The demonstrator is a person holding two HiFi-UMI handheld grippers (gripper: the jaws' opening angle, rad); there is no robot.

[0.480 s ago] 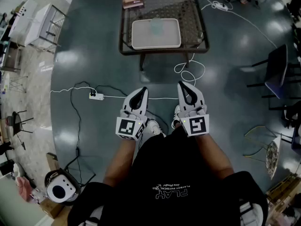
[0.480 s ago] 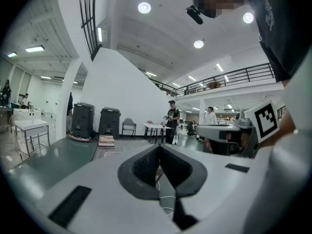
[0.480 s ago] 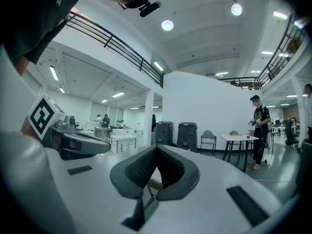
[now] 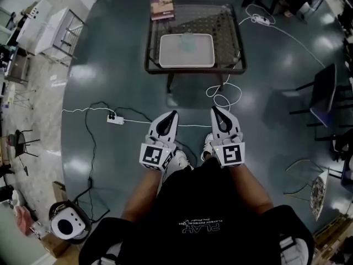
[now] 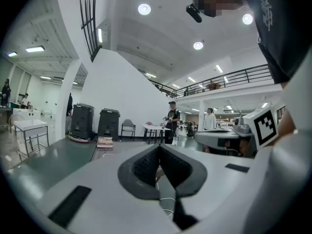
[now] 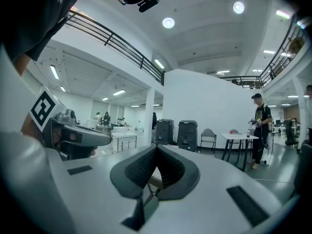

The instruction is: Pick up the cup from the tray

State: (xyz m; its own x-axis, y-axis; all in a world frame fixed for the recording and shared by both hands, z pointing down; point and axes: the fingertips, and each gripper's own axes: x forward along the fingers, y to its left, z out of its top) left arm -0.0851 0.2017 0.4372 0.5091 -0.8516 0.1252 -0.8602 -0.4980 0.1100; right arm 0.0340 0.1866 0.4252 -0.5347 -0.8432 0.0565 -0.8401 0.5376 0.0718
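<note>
A pale, see-through cup (image 4: 188,40) stands toward the far side of a white tray (image 4: 171,58) on a low glass-and-wire table (image 4: 229,35), seen in the head view. Both grippers are held close to the person's body, well short of the table. My left gripper (image 4: 172,114) is shut with nothing between its jaws; its tips meet in the left gripper view (image 5: 159,146). My right gripper (image 4: 214,109) is also shut and empty, with its tips touching in the right gripper view (image 6: 156,146). In the two gripper views the cup does not show.
A book (image 4: 162,7) lies on the table's far left corner. White cables (image 4: 222,95) and a power strip (image 4: 115,119) trail on the floor before the table. A dark chair (image 4: 322,93) stands right, a white rack (image 4: 52,29) left. People stand far back (image 5: 171,121).
The head view has shifted a little: table and tray now sit slightly lower and to the right in the picture. Both grippers stay shut side by side.
</note>
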